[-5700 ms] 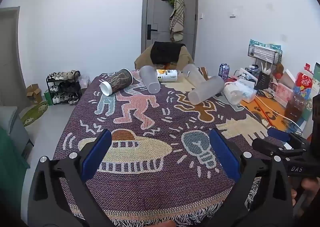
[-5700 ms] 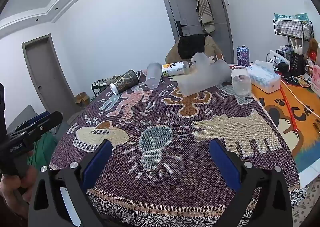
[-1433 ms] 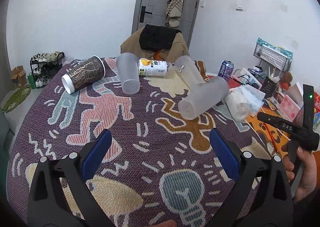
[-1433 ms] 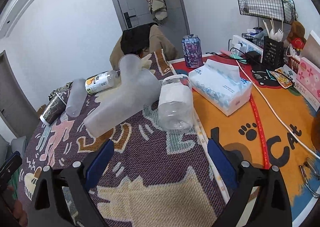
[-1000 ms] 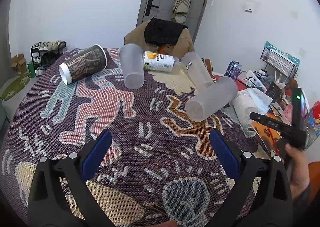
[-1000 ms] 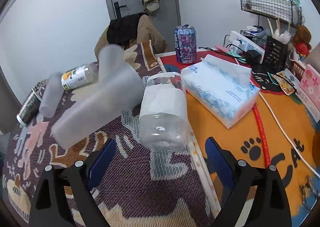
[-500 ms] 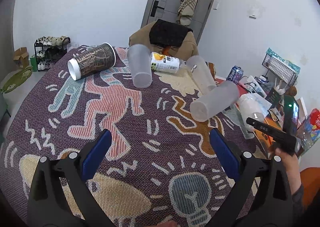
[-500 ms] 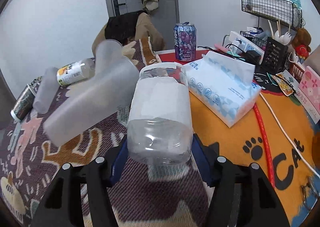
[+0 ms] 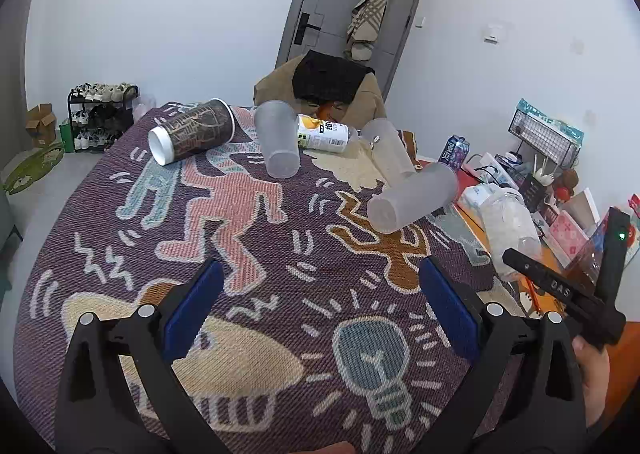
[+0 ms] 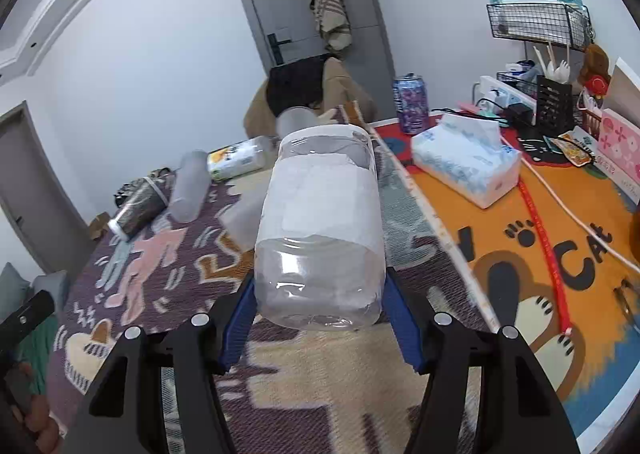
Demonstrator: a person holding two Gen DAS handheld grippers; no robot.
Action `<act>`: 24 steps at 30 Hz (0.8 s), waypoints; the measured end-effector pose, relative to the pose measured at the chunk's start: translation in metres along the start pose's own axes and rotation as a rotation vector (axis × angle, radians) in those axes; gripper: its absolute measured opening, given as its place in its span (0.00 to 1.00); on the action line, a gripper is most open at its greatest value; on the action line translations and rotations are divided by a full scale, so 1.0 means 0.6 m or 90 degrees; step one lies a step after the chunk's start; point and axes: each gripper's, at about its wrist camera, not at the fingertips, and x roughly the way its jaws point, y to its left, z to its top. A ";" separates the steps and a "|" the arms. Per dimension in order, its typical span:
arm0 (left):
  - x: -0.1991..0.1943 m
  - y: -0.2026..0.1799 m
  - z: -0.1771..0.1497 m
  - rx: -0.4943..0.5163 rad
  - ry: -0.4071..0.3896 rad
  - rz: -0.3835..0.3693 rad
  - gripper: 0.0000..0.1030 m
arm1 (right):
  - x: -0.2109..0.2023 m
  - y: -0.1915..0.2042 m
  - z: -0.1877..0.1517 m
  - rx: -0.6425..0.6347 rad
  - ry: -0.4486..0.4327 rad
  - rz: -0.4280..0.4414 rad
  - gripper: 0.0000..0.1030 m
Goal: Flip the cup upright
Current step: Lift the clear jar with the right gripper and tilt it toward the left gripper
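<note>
A clear plastic cup with a white label (image 10: 320, 230) lies on its side, bottom toward me, and fills the right wrist view. My right gripper (image 10: 318, 318) has closed its blue pads against both sides of the cup near its base. The same cup (image 9: 510, 230) shows at the right in the left wrist view, with the right gripper's body (image 9: 560, 290) at it. My left gripper (image 9: 320, 310) is wide open and empty above the patterned tablecloth (image 9: 240, 254). Several other cups lie tipped: a frosted one (image 9: 412, 198), another frosted one (image 9: 278, 144) and a dark paper cup (image 9: 192, 132).
A tissue box (image 10: 468, 158), a purple can (image 10: 410, 102), a white cable (image 10: 576, 214) and a wire basket (image 10: 536, 22) stand on the orange mat at the right. A yellow-labelled bottle (image 9: 324, 134) lies at the back. A chair with a coat (image 9: 320, 82) stands behind the table.
My right gripper has moved in on the labelled clear cup and closed its fingers around it. My left gripper has drawn back and risen a little, still open.
</note>
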 end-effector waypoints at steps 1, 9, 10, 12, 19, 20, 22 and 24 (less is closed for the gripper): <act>-0.006 0.002 -0.001 -0.001 -0.002 0.000 0.94 | -0.006 0.007 -0.004 -0.001 -0.001 0.009 0.59; -0.048 0.028 -0.009 -0.005 -0.011 0.012 0.94 | -0.027 0.072 -0.049 -0.005 0.019 0.078 0.59; -0.051 0.032 -0.010 -0.006 -0.013 0.014 0.94 | -0.027 0.083 -0.056 -0.008 0.023 0.086 0.59; -0.060 0.043 -0.012 -0.012 -0.015 0.019 0.94 | -0.026 0.103 -0.068 -0.012 0.033 0.101 0.59; -0.086 0.078 -0.018 -0.025 -0.021 0.031 0.94 | -0.020 0.162 -0.098 -0.029 0.063 0.139 0.59; -0.088 0.081 -0.019 -0.026 -0.021 0.033 0.94 | -0.019 0.171 -0.102 -0.032 0.066 0.143 0.59; -0.092 0.089 -0.022 -0.030 -0.021 0.035 0.94 | -0.017 0.186 -0.109 -0.038 0.072 0.146 0.59; -0.095 0.096 -0.024 -0.033 -0.020 0.039 0.94 | -0.014 0.197 -0.116 -0.044 0.075 0.140 0.59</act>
